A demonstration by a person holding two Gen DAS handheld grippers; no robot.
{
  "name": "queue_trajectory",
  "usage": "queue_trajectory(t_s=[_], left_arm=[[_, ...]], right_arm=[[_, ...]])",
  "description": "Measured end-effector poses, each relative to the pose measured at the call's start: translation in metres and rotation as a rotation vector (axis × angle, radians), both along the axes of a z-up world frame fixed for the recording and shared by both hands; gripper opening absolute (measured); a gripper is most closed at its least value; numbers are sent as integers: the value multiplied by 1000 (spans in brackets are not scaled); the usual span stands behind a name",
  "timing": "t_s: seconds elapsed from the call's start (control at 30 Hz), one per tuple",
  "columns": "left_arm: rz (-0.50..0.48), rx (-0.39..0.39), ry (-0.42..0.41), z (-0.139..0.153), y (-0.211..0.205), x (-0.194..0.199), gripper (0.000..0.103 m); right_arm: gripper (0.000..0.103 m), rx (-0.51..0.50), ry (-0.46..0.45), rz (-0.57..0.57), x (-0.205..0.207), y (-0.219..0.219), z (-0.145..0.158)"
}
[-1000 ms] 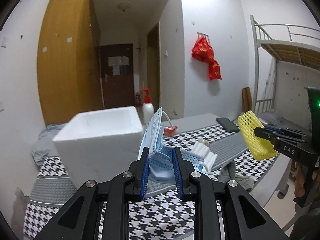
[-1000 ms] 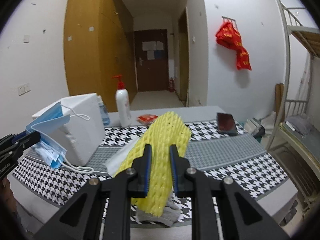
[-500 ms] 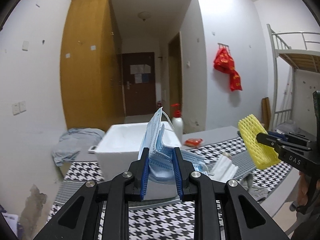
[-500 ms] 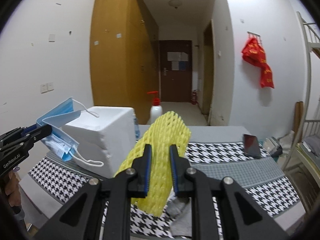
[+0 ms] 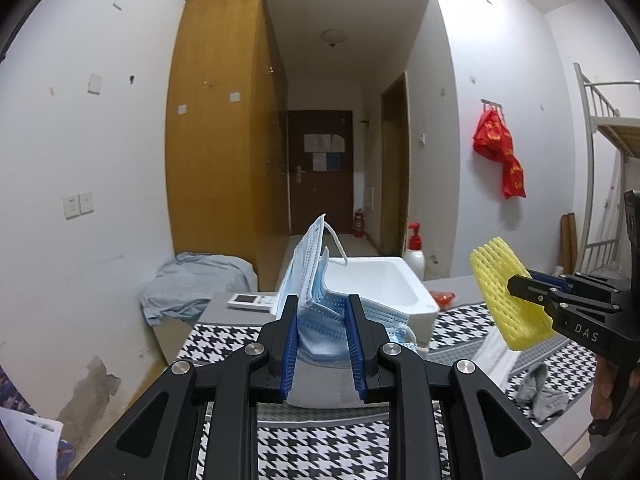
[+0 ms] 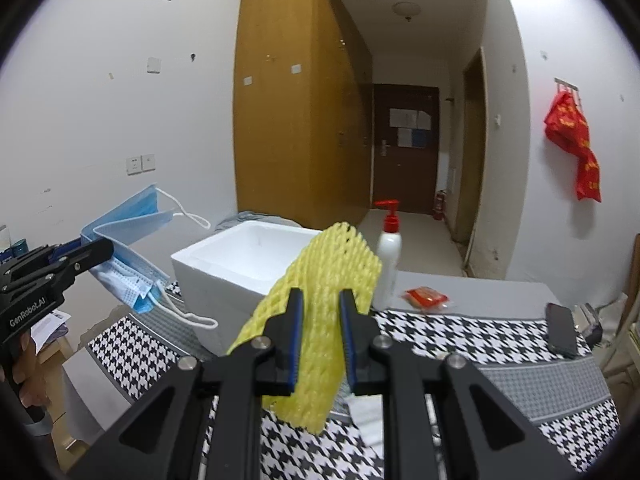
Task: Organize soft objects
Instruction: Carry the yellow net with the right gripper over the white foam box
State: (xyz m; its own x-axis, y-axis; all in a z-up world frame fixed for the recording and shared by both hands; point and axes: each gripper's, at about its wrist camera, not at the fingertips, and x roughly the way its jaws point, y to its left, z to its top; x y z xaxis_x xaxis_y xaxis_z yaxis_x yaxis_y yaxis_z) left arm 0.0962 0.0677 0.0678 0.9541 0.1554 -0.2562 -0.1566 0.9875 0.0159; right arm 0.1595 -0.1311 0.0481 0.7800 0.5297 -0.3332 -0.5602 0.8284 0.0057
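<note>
My left gripper is shut on a bunch of blue face masks, held in the air just in front of an open white foam box. From the right wrist view the same masks hang from the left gripper to the left of the foam box. My right gripper is shut on a yellow foam net sleeve, also held above the table; in the left wrist view this sleeve floats to the right of the box.
A houndstooth-patterned table carries a pump bottle, a red packet, a black phone, white tissues and a grey cloth. A remote lies beside the box. A person's hand holds the right gripper.
Both grippers have risen and swung left with their loads still held. The foam box's open top now shows behind the masks and beyond the yellow sleeve.
</note>
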Motion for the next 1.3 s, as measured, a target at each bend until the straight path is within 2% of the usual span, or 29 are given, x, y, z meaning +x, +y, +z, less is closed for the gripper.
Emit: queue_trajectory(t_s=[0.37, 0.83, 1.3], left_arm=[[63, -4, -1, 2, 24, 7, 24], [97, -21, 8, -4, 38, 3, 24], [159, -12, 21, -17, 51, 2, 24]], right_arm=[[21, -7, -5, 51, 20, 34, 13], [21, -27, -3, 87, 37, 66, 27], [21, -63, 3, 96, 53, 98, 26]])
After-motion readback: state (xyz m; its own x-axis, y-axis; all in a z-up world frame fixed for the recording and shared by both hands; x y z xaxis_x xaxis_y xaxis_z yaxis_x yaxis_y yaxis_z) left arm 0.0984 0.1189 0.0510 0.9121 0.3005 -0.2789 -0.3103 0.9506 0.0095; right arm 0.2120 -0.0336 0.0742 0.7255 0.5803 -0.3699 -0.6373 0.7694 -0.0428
